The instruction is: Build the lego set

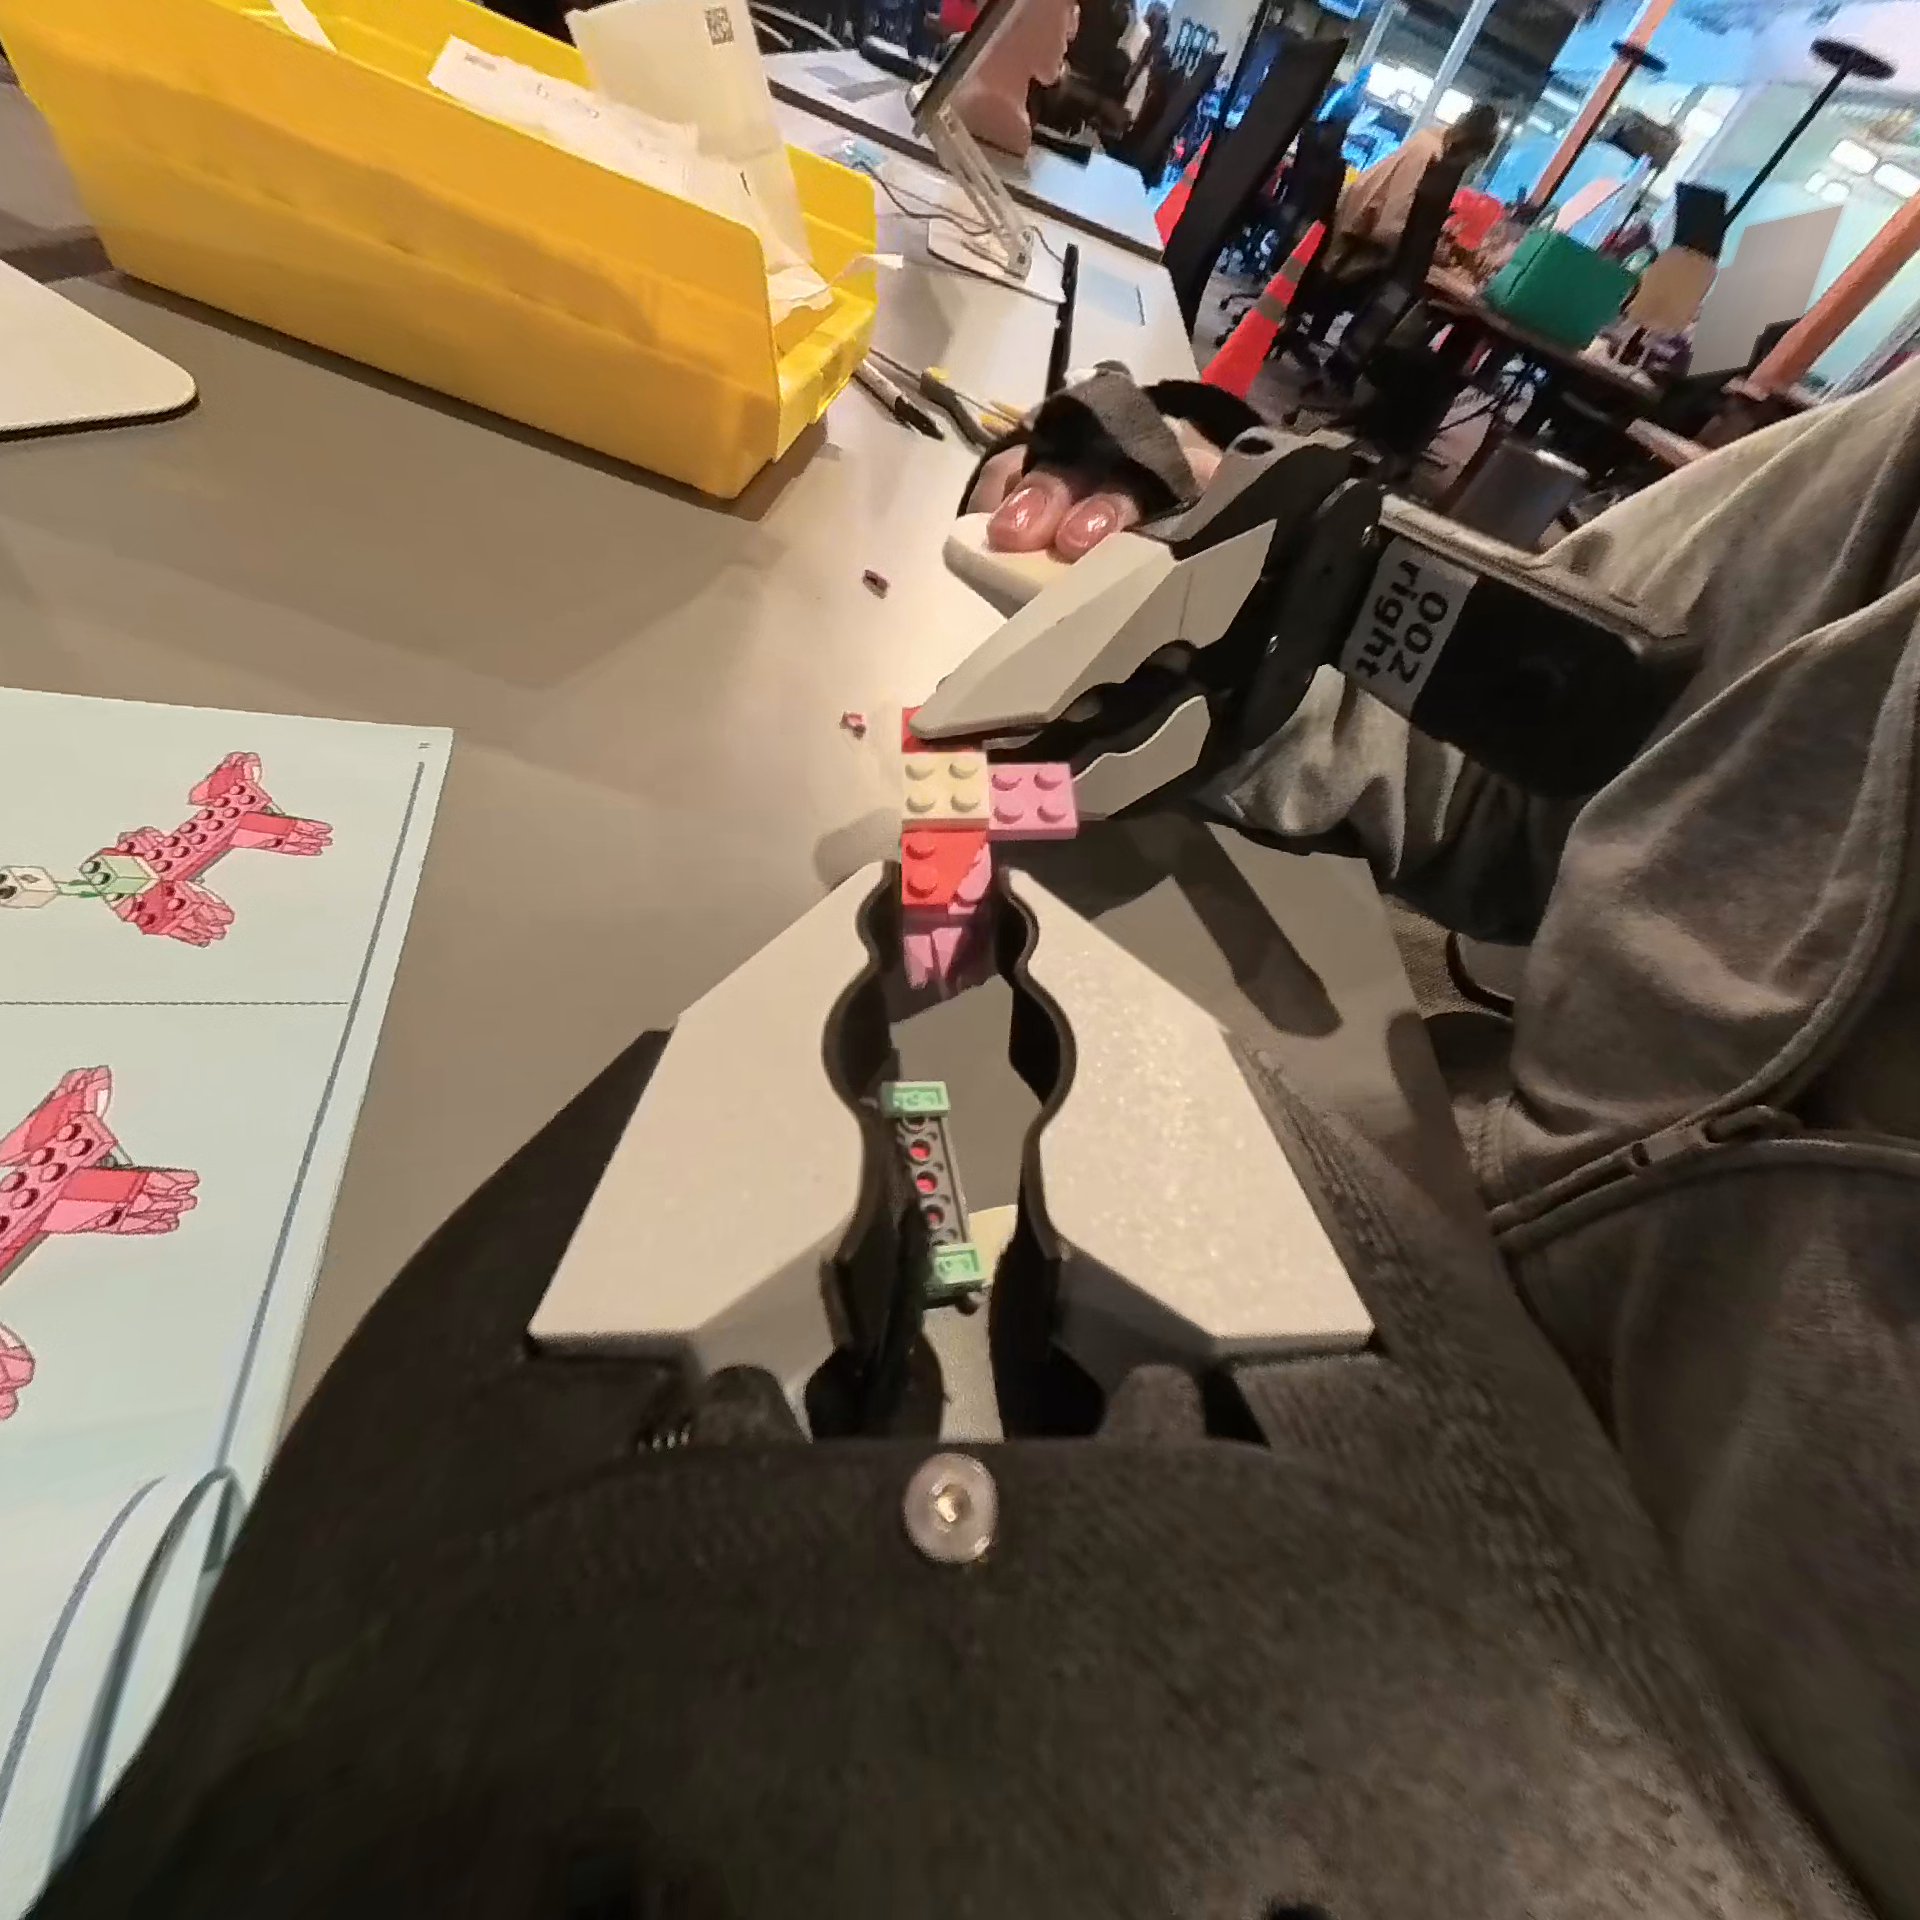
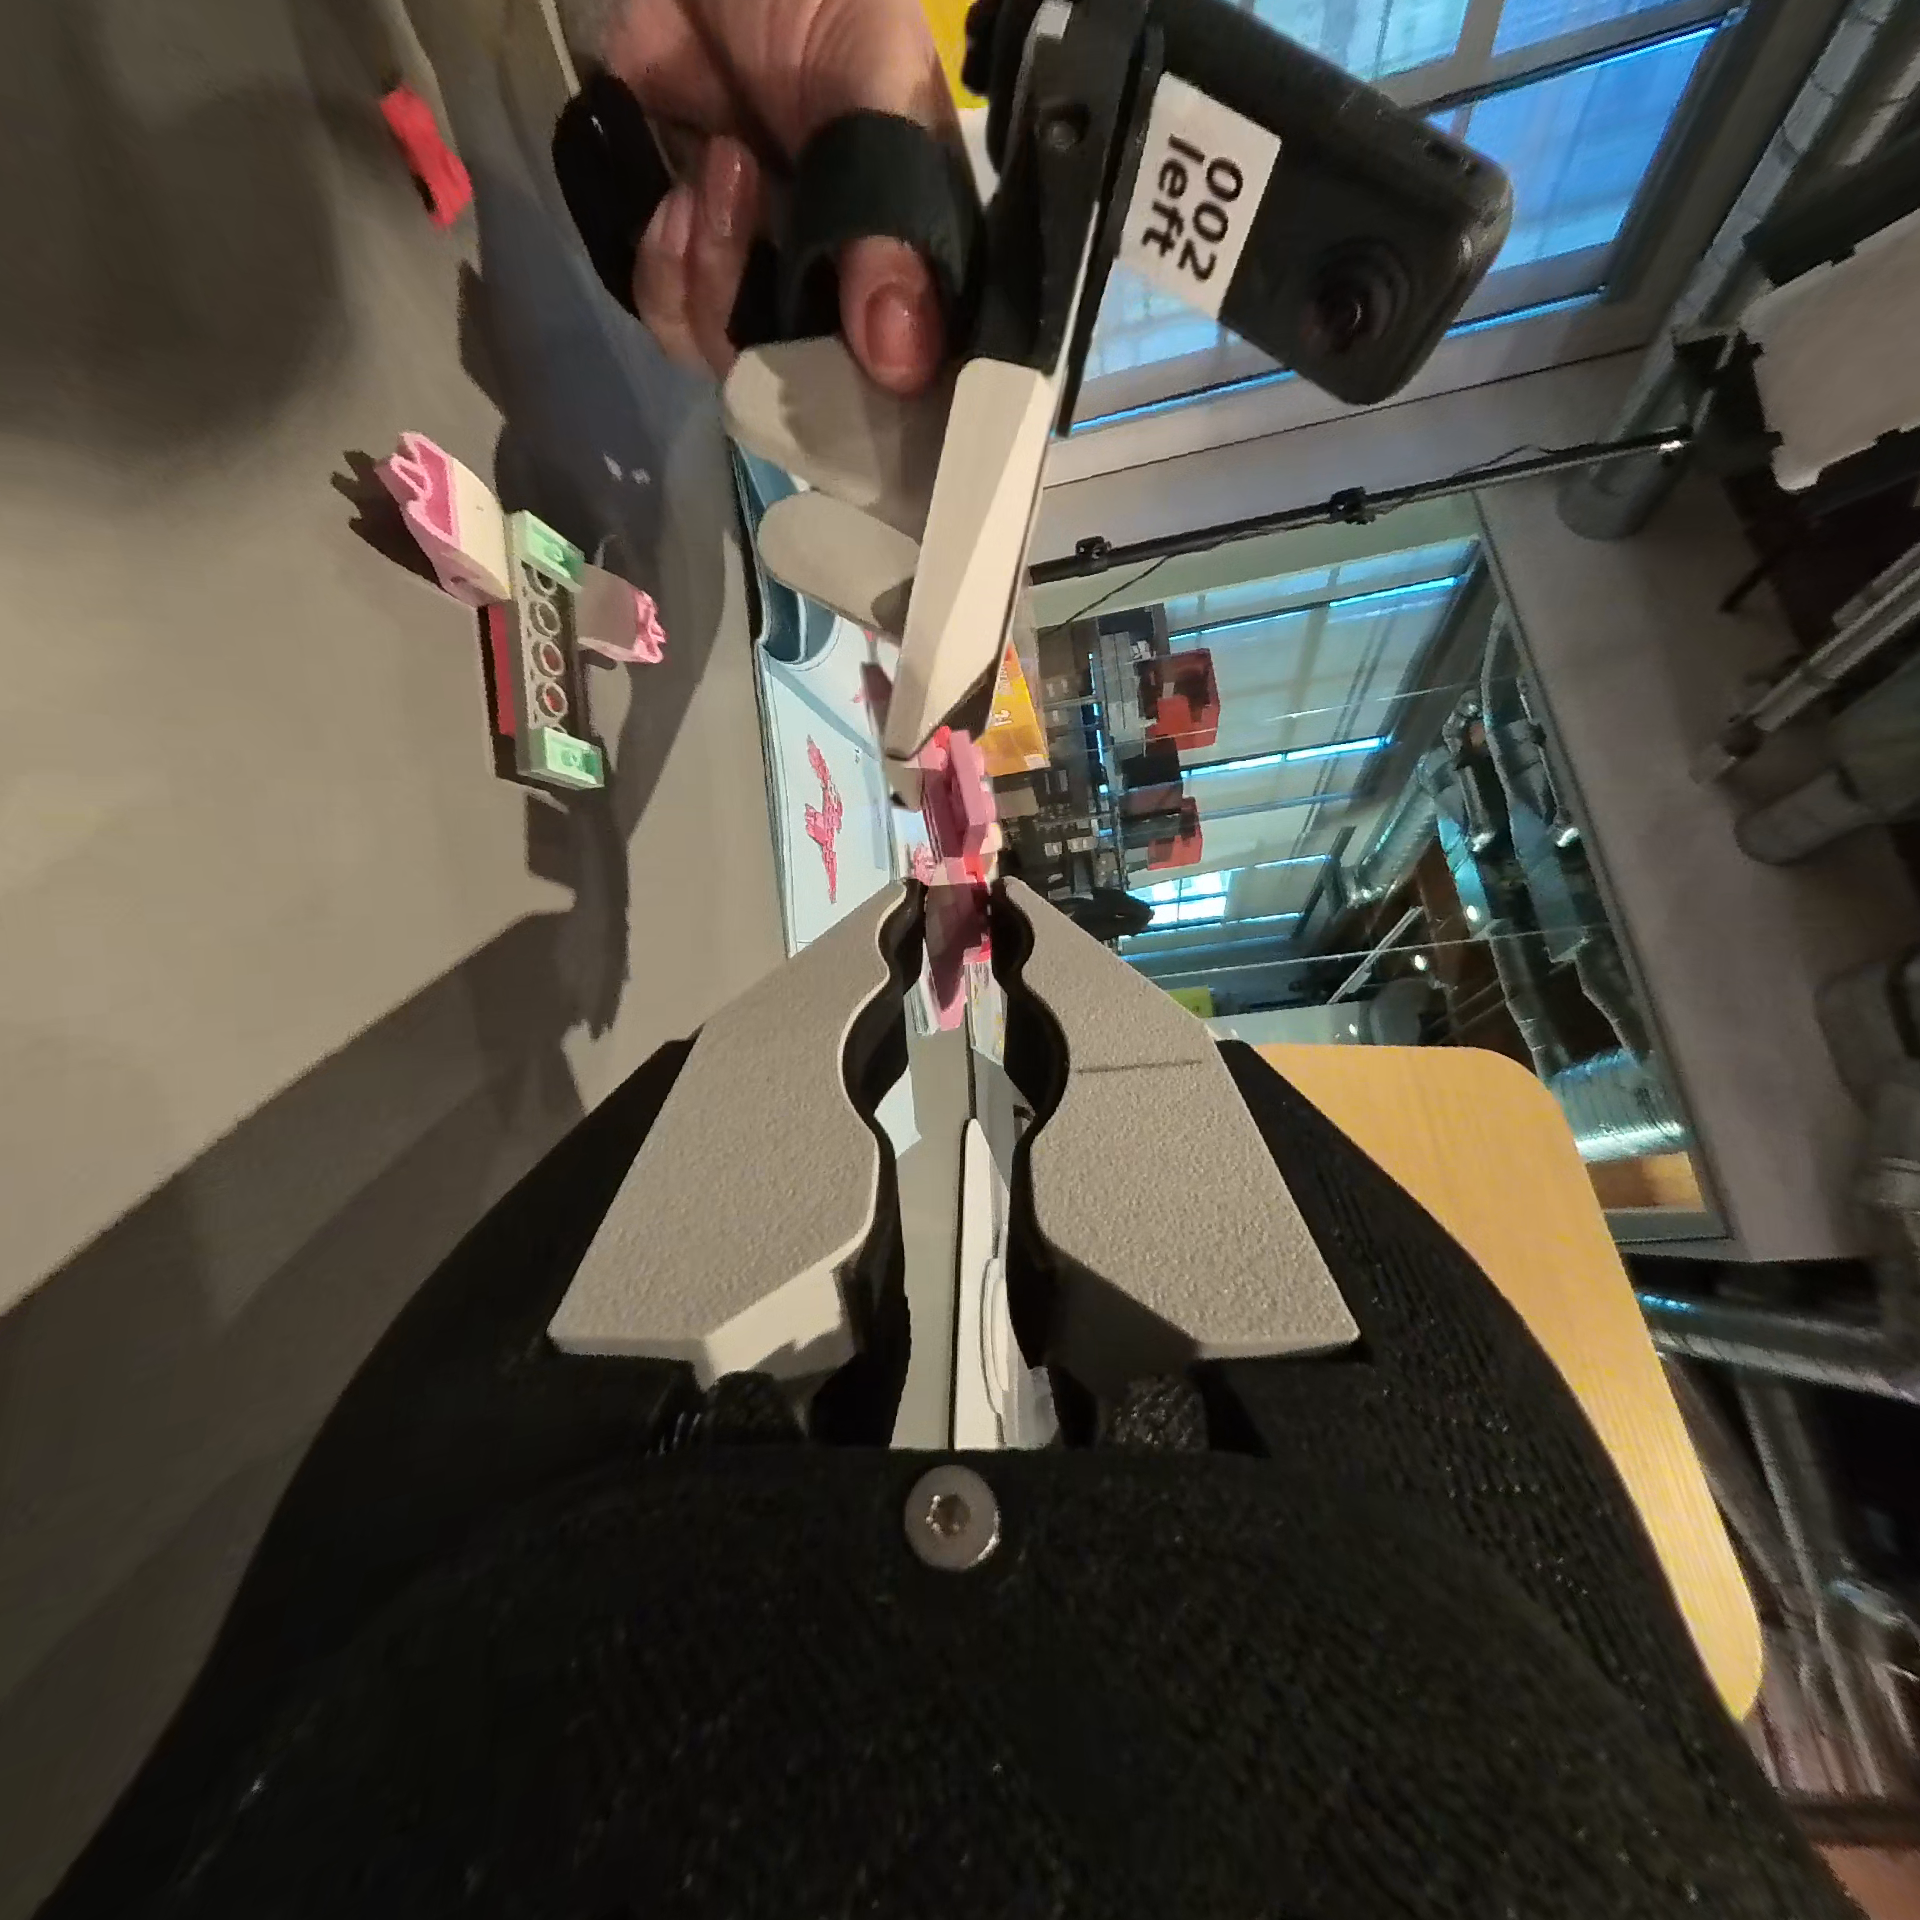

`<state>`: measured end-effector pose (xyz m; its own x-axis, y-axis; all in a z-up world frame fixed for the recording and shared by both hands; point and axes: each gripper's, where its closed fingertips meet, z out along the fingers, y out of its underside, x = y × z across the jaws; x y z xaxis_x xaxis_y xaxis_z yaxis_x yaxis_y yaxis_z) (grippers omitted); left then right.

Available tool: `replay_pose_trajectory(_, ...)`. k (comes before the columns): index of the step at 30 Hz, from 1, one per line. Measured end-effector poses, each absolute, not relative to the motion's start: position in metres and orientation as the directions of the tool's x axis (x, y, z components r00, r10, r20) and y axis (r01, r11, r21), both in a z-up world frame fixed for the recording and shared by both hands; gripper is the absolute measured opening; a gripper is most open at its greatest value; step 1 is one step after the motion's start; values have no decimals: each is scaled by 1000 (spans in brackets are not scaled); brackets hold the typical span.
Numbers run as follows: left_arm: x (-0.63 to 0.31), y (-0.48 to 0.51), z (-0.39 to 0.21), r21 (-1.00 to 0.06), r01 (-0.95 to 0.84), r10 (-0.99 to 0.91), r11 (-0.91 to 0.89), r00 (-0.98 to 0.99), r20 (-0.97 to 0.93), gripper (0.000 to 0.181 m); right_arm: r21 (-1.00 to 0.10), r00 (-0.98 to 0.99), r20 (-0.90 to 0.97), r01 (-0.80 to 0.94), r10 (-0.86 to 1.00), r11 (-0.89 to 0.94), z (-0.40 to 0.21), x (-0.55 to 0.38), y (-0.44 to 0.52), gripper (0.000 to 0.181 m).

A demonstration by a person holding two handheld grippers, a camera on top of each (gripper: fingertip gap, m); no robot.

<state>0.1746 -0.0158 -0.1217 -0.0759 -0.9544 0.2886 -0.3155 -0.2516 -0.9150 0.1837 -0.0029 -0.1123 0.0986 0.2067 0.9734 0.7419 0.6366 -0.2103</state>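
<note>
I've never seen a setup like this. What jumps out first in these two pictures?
Two hand-held grippers meet over the grey table, both pinching one small brick assembly of red, pink and cream pieces: the left gripper from below, the right gripper from the side. Behind sits a big yellow bin holding papers, and an instruction sheet with pink drawings lies at left.

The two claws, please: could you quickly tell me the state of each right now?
Left claw: closed on the near end of the pink and red lego piece.
Right claw: closed on the far end of the same piece.
</note>
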Motion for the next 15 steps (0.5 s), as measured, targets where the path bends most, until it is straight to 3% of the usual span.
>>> replay_pose_trajectory(4,170,-18,-122,-922,-320,-964,-220,-73,255,16,-271,126,955,737,268,619,-110,193,-3,19)
replay_pose_trajectory(7,158,-13,-129,-919,-346,-975,-188,-46,216,16,-545,243,782,713,574,441,-121,222,4,24)
replay_pose_trajectory(10,152,-12,-132,-917,-354,-976,-184,-43,212,16,-800,345,352,594,870,88,-142,244,-3,24)
replay_pose_trajectory(12,152,-12,-133,-916,-363,-979,-172,-42,200,16,-832,337,150,551,929,-66,-155,249,-13,25)
replay_pose_trajectory(15,153,-15,-136,-913,-381,-983,-147,-47,178,16,-764,359,32,610,933,-209,-180,264,-20,27)
